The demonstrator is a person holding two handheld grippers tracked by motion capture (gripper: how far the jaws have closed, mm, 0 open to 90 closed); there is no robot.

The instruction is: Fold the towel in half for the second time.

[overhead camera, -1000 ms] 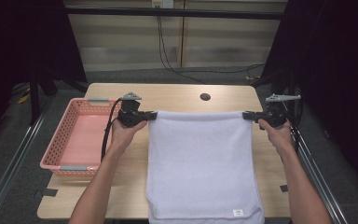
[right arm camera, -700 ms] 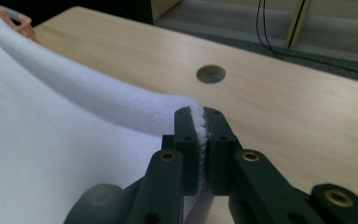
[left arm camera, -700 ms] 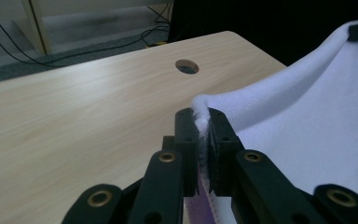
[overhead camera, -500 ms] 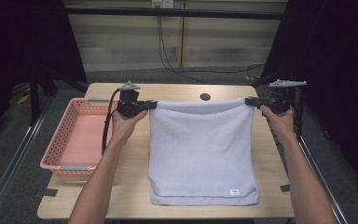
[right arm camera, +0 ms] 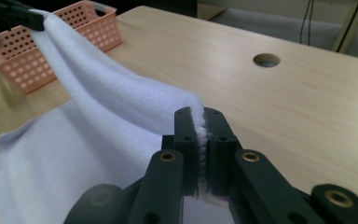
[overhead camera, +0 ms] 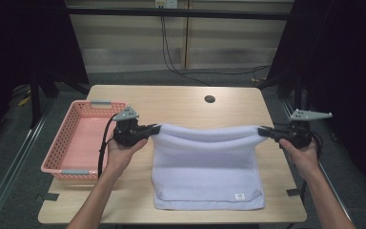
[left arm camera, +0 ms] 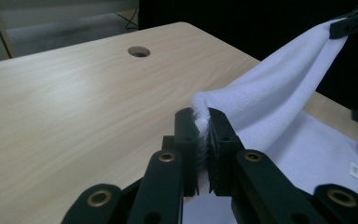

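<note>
**Folding the towel: far edge held up by both corners**

The left gripper point(overhead camera: 153, 130) and the right gripper point(overhead camera: 263, 131) are each closed on one far corner of the white towel point(overhead camera: 205, 176). The held edge hangs between them above the table point(overhead camera: 181, 105), and the near part lies flat in front of the person. I judge this is the folding step: next, both hands should carry the edge evenly toward the near hem. The cloth is soft, fluffy terry; the pink basket point(overhead camera: 57, 157) is perforated plastic.
</note>
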